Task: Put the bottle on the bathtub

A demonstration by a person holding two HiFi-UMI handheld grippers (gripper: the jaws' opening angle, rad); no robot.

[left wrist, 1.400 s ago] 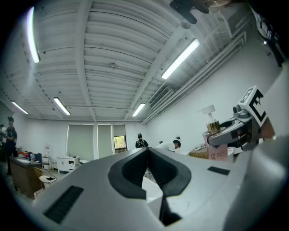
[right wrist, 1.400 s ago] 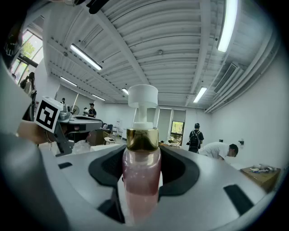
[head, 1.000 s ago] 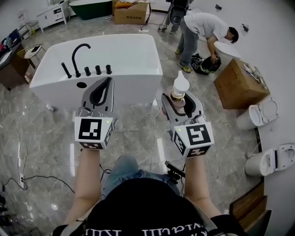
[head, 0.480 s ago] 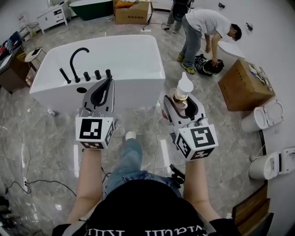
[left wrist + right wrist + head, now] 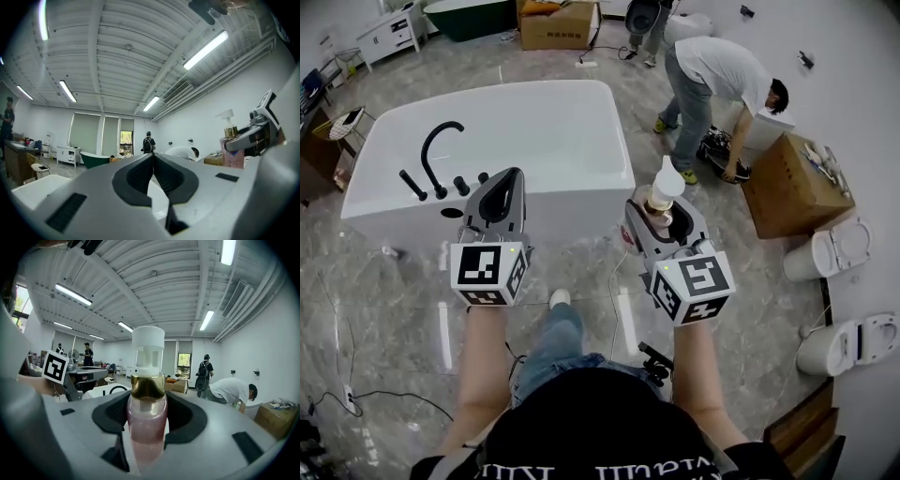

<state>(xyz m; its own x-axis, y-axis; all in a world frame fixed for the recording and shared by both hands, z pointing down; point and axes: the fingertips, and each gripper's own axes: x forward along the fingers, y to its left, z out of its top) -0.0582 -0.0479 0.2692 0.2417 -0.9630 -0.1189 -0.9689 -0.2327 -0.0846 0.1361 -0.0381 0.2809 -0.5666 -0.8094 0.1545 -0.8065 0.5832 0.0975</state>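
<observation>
A pink pump bottle (image 5: 147, 413) with a gold collar and white pump head stands upright between the jaws of my right gripper (image 5: 664, 212), which is shut on it; the bottle (image 5: 664, 187) shows over the floor, right of the tub's near corner. The white bathtub (image 5: 553, 122) lies ahead on the left, with a black curved faucet (image 5: 432, 150) and black handles on its near left rim. My left gripper (image 5: 502, 187) hangs over the tub's near wall, its jaws shut with nothing between them. In the left gripper view the bottle (image 5: 232, 147) appears at the right.
A person in a white shirt (image 5: 722, 80) bends over beyond the tub's right end. A cardboard box (image 5: 789, 183) and two toilets (image 5: 830, 248) stand along the right wall. Another box (image 5: 555, 23) and a green tub (image 5: 469, 13) are at the back. A cable (image 5: 356, 394) crosses the floor.
The tub has slid left and nearer in the head view as I step toward it. Both grippers keep their hold and spacing. The bent person has shifted slightly.
</observation>
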